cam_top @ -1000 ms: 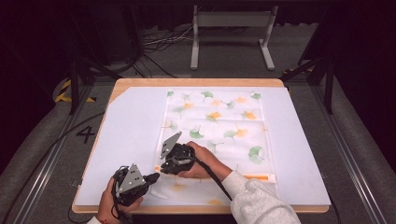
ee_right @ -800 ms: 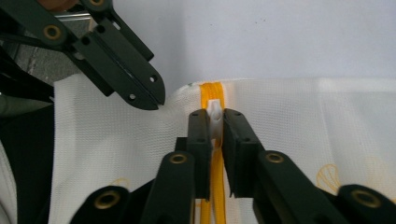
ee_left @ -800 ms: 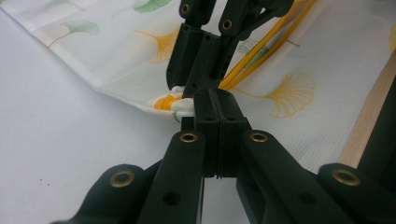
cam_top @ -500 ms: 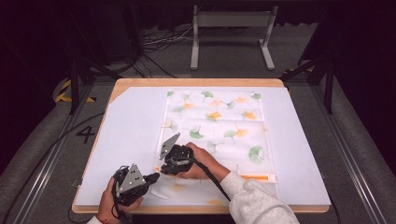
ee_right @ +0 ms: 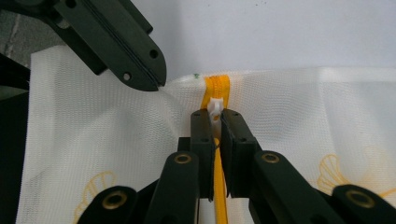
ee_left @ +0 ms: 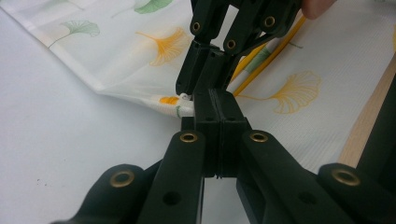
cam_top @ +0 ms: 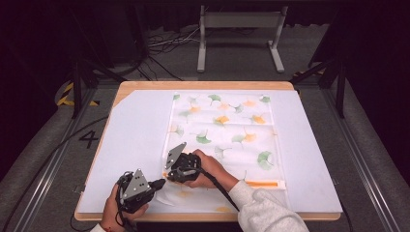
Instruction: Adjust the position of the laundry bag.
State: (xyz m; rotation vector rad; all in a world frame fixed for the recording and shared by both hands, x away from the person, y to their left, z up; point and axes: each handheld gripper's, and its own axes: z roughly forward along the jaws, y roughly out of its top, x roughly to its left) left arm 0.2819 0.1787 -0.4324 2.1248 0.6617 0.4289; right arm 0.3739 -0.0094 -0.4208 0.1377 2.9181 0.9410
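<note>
The white mesh laundry bag printed with green and orange ginkgo leaves (cam_top: 225,135) lies flat on the white table cover (cam_top: 135,140), reaching from the centre toward twelve o'clock, with its orange zipper (ee_right: 217,88) running along the near edge. The small white plastic zipper pull (ee_right: 215,108) sits at about seven o'clock on the bag, almost at the end of the track.

The right gripper (ee_right: 215,116) is pinched narrow on that pull. The left gripper (ee_left: 215,100), at eight o'clock from it, is clamped tight on the bag's corner fabric (ee_left: 175,103).

The risk, as I judge it, is the smooth little pull slipping from the jaws if tugged off the zipper's line. Loose mesh could also bunch and jam the slider should the left grip slacken.
</note>
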